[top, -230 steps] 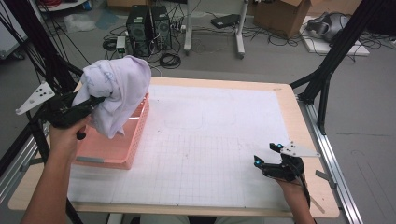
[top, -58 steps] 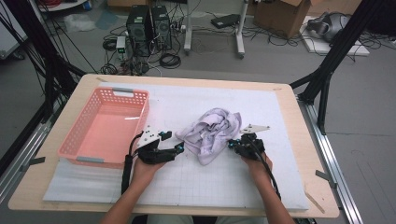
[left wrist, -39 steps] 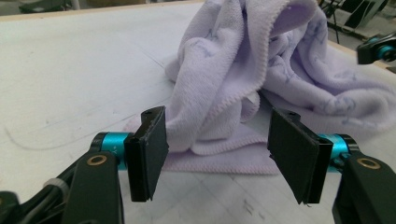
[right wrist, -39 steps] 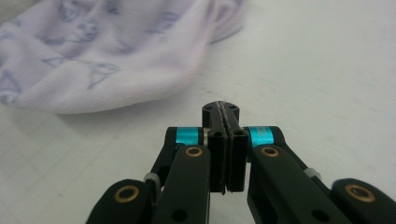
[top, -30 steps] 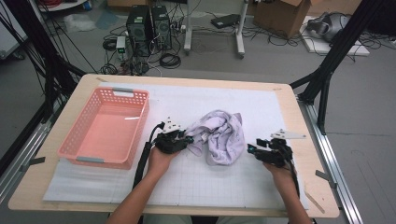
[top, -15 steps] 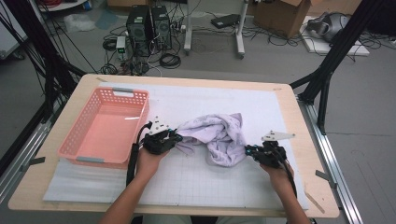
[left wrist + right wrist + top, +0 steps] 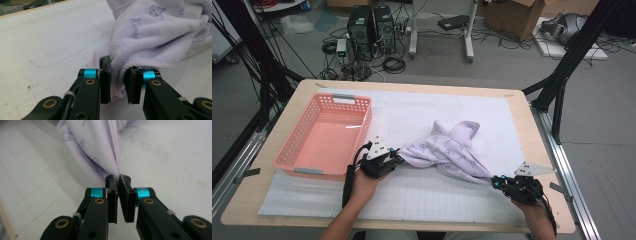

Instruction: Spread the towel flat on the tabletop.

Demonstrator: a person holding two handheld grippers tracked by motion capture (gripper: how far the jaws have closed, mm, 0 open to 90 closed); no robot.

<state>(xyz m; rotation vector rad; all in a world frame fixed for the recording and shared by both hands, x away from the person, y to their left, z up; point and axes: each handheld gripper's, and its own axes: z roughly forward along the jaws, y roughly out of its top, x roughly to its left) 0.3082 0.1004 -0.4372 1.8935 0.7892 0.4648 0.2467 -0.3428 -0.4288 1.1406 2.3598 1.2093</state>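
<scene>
While both hands were at the near half of the bench [image 7: 532,150], the lilac towel [image 7: 452,152] lay stretched between the two grippers on the white gridded mat [image 7: 422,195]. Left gripper [image 7: 396,159]: clamped on the towel's left end, just beside the near right corner of the pink basket [image 7: 324,135]. The left gripper view showed a thick fold of terry [image 7: 140,40] bunched between the black jaws, hem running across the right jaw, cloth pressed from both sides. Its jaws had just been closing, with the towel between them.

Right gripper [image 7: 497,182]: pinched on the towel's right end, near the front right corner of the mat. The right gripper view showed the jaws almost together on a thin stitched edge of the towel [image 7: 100,142], which rose away from the tips in folds. These jaws had also just been closing, cloth between them.

Towel's middle stayed bunched and humped on the mat, its far corner pointing toward the back of the bench. Basket held nothing visible and sat at the left side, apart from the towel.
</scene>
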